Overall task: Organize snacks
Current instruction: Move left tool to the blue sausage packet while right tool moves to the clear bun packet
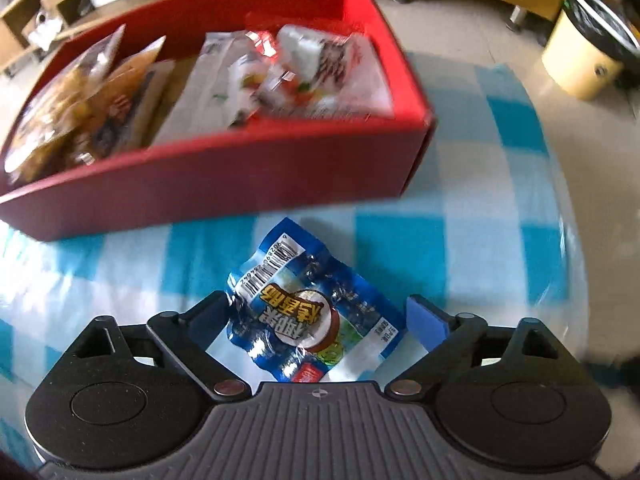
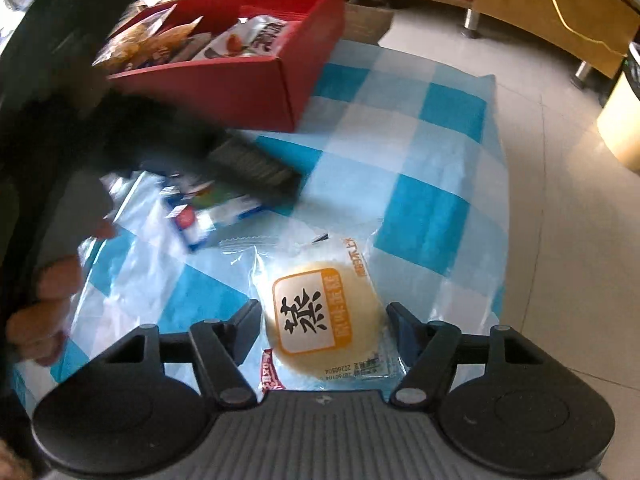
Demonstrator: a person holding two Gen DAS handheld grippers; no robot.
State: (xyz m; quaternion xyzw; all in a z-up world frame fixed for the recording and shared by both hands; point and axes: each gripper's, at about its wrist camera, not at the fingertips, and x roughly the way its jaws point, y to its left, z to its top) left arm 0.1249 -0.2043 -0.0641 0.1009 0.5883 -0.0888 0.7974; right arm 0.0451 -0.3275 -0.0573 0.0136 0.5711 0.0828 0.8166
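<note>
Right wrist view: left hand-held gripper [image 2: 224, 168] blurred; right hand-held gripper [image 2: 324, 320] wide open around bun packet [image 2: 324, 312].

A crinkled blue snack packet [image 1: 308, 312] is seen lying flat on the checked cloth, barcode end pointed at the red box [image 1: 224, 172], which is already stuffed with assorted snack bags. A clear-wrapped round yellow bun [image 2: 324, 320] with an orange label is laid flat nearby.

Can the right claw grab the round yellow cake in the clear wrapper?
Probably yes. The right claw is open, with a finger on each side of the round cake, which lies flat on the checkered cloth. Nothing sits between them.
</note>
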